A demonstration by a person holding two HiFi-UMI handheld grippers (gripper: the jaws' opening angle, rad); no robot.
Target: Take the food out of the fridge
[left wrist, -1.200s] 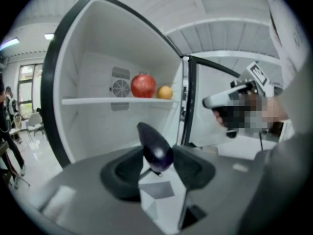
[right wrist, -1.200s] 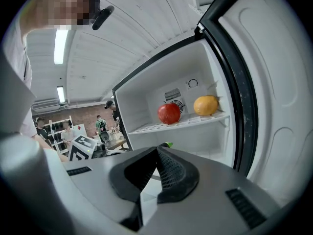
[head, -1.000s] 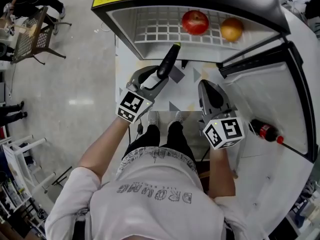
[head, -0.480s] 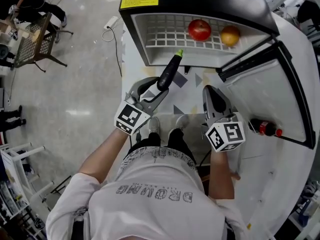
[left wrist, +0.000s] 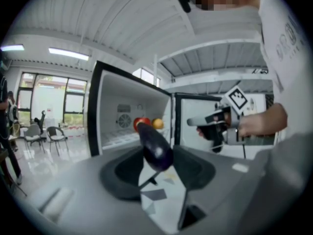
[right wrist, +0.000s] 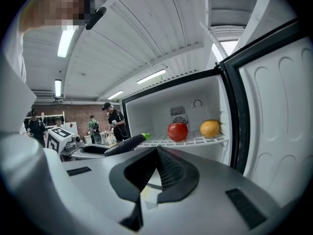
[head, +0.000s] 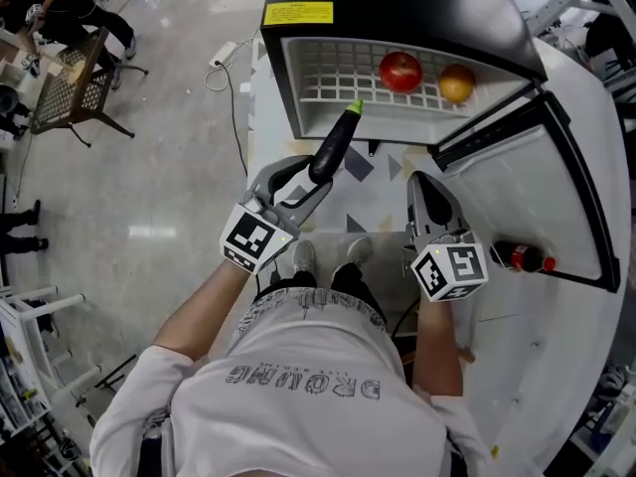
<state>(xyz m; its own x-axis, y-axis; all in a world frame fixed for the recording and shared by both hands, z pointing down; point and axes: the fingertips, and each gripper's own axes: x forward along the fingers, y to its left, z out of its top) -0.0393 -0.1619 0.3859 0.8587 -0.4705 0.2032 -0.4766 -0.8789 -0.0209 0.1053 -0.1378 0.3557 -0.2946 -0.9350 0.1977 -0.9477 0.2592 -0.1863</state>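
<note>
Reaches forward with both forearms, each claw aimed at the open fridge (head: 397, 8) and tipped slightly downward. Clamps the left claw (head: 310, 179) round the thick end of a dark purple eggplant (head: 333, 145), jaws spread wide on it, green stem end pointing up toward the front lip of the wire shelf (head: 328, 73); outside the fridge, clear of the shelf as far as can be told. Holds the right claw (head: 429, 192) level beside it, further right, jaws drawn together at the tips with nothing between them. Shows no obstacle between either claw and the shelf. Finds on that shelf a red apple (head: 400, 72) and, just to its right, an orange fruit (head: 456, 83), near each other but apart. Swings the fridge door (head: 556, 197) wide to the right, with a dark bottle (head: 525, 257) with a red cap lying in its rack. Leaves a chair (head: 70, 87) well off to the left on the grey floor (head: 149, 197).
</note>
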